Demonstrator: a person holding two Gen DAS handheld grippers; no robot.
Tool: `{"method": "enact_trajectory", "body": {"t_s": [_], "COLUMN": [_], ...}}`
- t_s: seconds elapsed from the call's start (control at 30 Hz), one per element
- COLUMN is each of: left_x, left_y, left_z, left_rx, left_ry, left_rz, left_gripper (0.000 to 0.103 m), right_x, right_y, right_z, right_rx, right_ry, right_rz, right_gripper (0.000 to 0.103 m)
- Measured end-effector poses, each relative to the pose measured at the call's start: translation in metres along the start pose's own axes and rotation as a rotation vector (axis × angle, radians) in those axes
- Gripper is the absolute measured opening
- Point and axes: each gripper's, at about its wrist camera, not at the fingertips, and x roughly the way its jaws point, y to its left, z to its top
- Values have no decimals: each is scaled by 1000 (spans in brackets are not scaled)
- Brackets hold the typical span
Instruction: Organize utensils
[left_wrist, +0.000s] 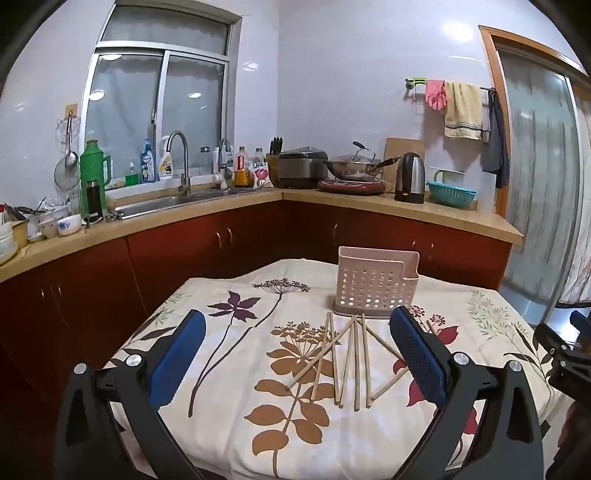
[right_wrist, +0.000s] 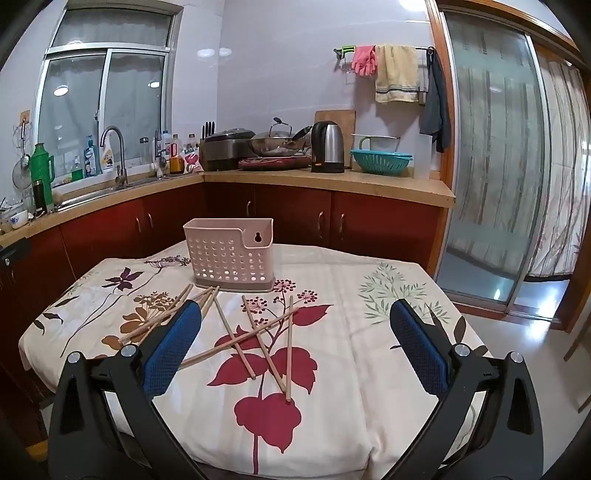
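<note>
A: Where does the job stand?

B: At the start, I'd judge. The chopsticks (left_wrist: 351, 363) all lie loose on the cloth (left_wrist: 229, 369) that covers the surface, and nothing can be seen standing in the holder (left_wrist: 375, 284). Neither gripper holds anything.

A: How are the grippers?

B: The left gripper (left_wrist: 297, 363) is spread wide and hangs over the near edge, with one heap of sticks lying between its fingers in the left wrist view. The right gripper (right_wrist: 295, 350) is spread just as wide, above the second, crossed heap (right_wrist: 258, 339) on the red flower print.

A: And the holder?

B: Upright toward the far edge, roughly midway along it, pale pink with holes in its wall. The far tips of the left heap come close to its base.

A: What does the next move ask for?

B: Likely picking one stick, or a small bunch, closing on it and standing it in the holder. The sticks are thin and lie flat on soft cloth, so the fingers must come right down to the cloth. Several cross one another, so lifting one may drag or roll its neighbours.

A: Anything in the way?

B: On the surface, nothing besides the sticks and the holder. The two grippers are near each other, the right one showing at the right edge of the left wrist view, so both reaching for the holder at once could clash. The kitchen counter (right_wrist: 332, 181) with kettle (right_wrist: 327, 147) and wok (right_wrist: 277, 142) is well apart behind.
</note>
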Motion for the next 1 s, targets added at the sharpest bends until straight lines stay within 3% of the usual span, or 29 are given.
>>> {"method": "enact_trajectory", "body": {"t_s": [1.0], "left_x": [-3], "left_y": [5], "left_z": [-2], "left_rx": [8], "left_ry": [-9], "left_rz": [6], "left_gripper": [97], "right_x": [-5], "right_y": [2], "right_z": [0], "right_rx": [2], "right_ry": [-10], "right_rz": [3], "right_gripper": [100]}}
